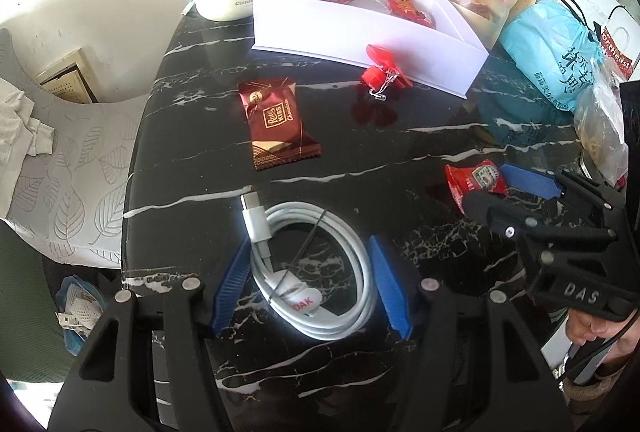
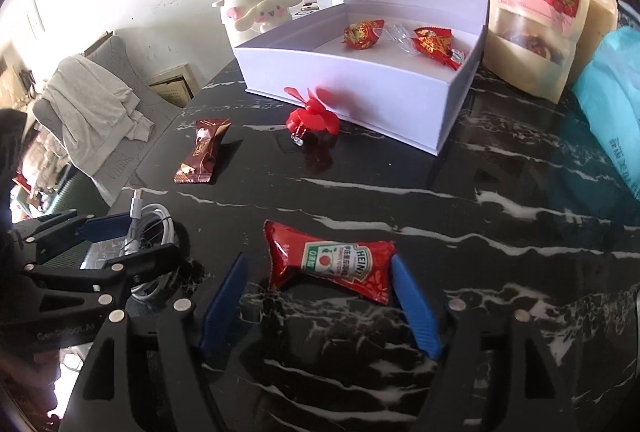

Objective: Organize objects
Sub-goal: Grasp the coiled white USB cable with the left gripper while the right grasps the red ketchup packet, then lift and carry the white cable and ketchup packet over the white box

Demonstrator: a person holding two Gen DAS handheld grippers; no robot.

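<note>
1. Lying on a black marble-patterned bench are several small things, seen from two wrist cameras that look down along each tool's blue fingers.
2. Left tool: its jaws stand partly apart around a coiled white charging cable; the left finger is just beside the coil's edge and the right finger just outside the other edge. Whether the pads press on the cable cannot be told.
3. Right tool: its jaws stand wide, one on each side of a red ketchup sachet that lies flat on the bench. The right finger touches or nearly touches the sachet's end; the left finger is clear of it.
4. Farther back, a brown chocolate wafer packet lies alone on the bench, and a small red plastic fan sits just in front of a box.
5. That open white box, lid raised, holds two red wrapped sweets and a clear wrapper.
6. Behind the box stand a cream bottle with a cartoon dog figure and a snack pouch with a red label; a blue plastic bag lies to the right.
</note>
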